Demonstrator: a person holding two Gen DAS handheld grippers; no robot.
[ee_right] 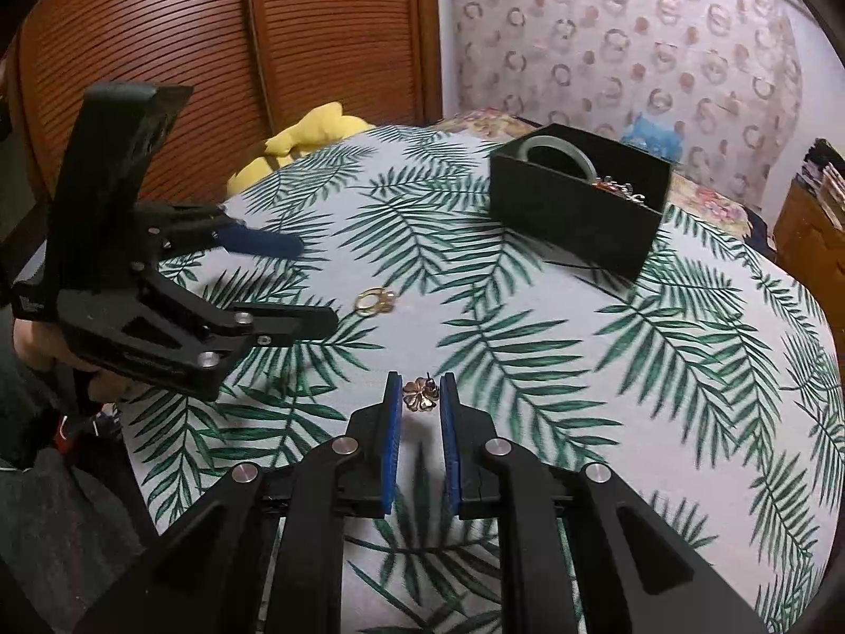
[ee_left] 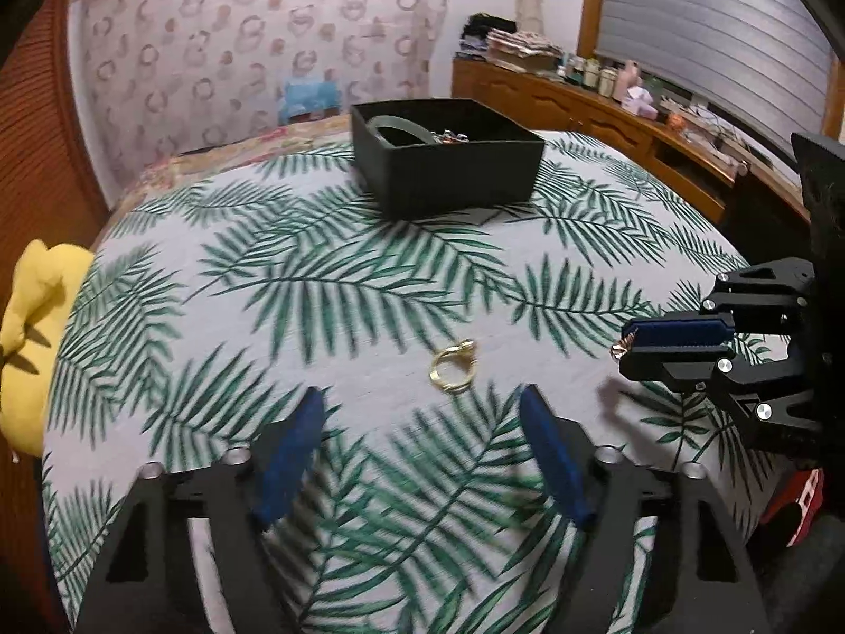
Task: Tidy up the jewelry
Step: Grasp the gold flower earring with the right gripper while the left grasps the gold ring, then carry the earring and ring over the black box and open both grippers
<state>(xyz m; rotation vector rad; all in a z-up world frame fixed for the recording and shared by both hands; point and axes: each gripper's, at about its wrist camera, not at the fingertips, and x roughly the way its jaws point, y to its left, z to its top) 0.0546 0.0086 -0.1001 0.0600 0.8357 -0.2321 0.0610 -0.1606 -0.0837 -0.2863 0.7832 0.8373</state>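
Note:
A gold ring lies on the palm-leaf cloth just ahead of my left gripper, which is open and empty; the ring also shows in the right wrist view. My right gripper is shut on a rose-gold flower earring, held above the cloth; the earring also shows at its tips in the left wrist view. A black box at the far side holds a green bangle and other jewelry; it also shows in the right wrist view.
A yellow plush toy lies at the table's left edge. A wooden sideboard with clutter runs along the right. A wooden slatted door stands behind the table.

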